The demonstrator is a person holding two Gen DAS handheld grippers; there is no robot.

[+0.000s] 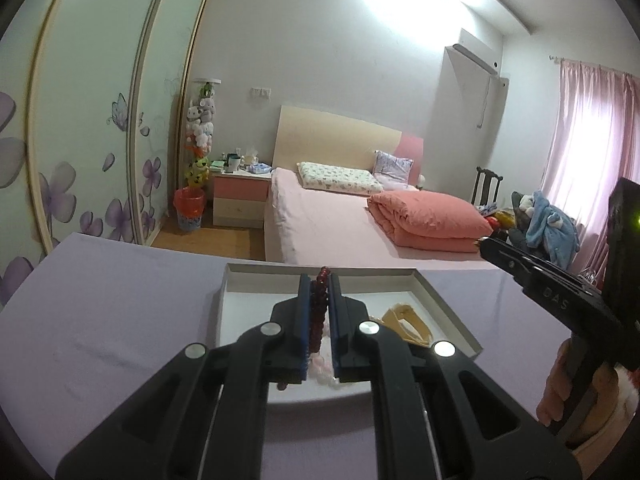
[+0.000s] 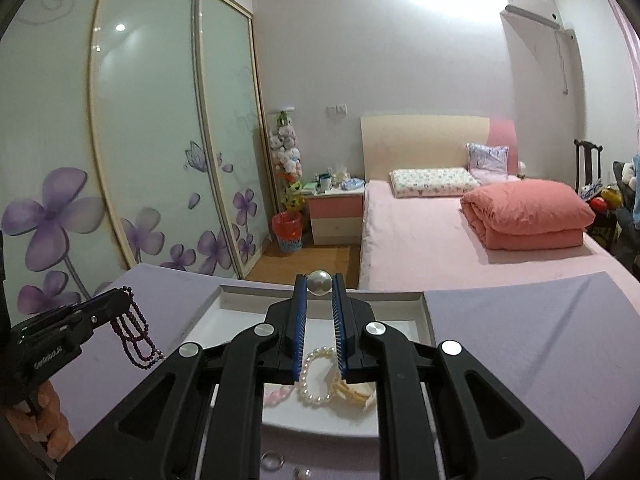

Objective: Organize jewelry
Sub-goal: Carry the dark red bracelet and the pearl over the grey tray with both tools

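two hand-held grippers are working over a lilac-covered counter (image 2: 540, 340) in a bedroom. the left hand-held gripper (image 1: 319, 280) is pinching a dark red beaded strand (image 1: 320, 312) between its blue pads, the beads standing up between the fingers and poking out past the tips; in the right wrist view the same left gripper (image 2: 120, 300) is showing at the left edge, with loops of the purple-red beads (image 2: 136, 340) hanging down from its tip above the counter, left of the box.

the right hand-held gripper (image 2: 319, 282) is pinching a large round pearl (image 2: 319, 283) at the very tips of its fingers, the jaws held apart only by the width of the pearl. it is hovering above a shallow white box (image 2: 428, 320) sitting on the counter.

inside the box, toward its near side, a white pearl bracelet (image 2: 314, 380) is lying flat, with a pale pink piece (image 2: 278, 394) just to its left and a cream-yellow item (image 2: 356, 394) touching it on the right. near the bottom edge of the right wrist view, a small clear ring-like object (image 2: 272, 460) is lying on the counter, too blurred to name.

beyond the counter, a bed (image 2: 420, 248) with a folded salmon quilt (image 2: 528, 216) is standing at the far right, and sliding wardrobe doors (image 2: 160, 140) painted with purple flowers are filling the left.
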